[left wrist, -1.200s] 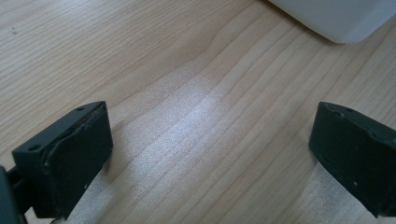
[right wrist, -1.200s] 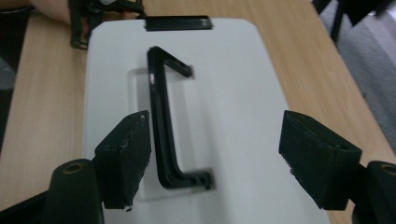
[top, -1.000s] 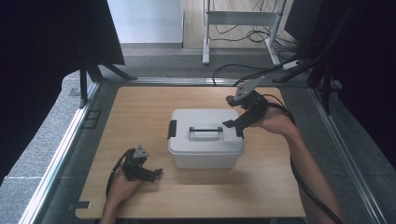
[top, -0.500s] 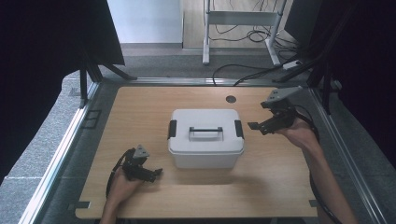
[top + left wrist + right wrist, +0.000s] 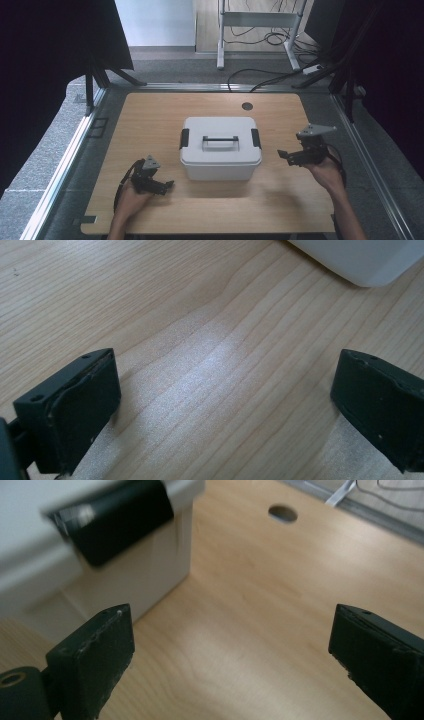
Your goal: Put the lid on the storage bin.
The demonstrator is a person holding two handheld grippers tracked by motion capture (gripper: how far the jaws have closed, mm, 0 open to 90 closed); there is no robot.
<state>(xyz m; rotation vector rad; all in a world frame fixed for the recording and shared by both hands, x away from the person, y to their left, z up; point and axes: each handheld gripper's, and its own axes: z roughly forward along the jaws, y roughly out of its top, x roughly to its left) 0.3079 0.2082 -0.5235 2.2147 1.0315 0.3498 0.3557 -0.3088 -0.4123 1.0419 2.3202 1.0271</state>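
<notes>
Since a second earlier, my right gripper [image 5: 287,154] left the box [image 5: 220,148] at mid-table, sinking toward the right edge, jaws opening, empty. My left gripper [image 5: 161,187] rested spread. Swinging back carelessly could knock the latch [image 5: 117,521].

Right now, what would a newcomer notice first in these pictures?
First, the white storage box with a black handle and black side latches, standing mid-table on the wooden table. Next, the two hand-held grippers flanking it: the left gripper near the front edge, the right gripper beside the box's right latch, both open and empty.
</notes>
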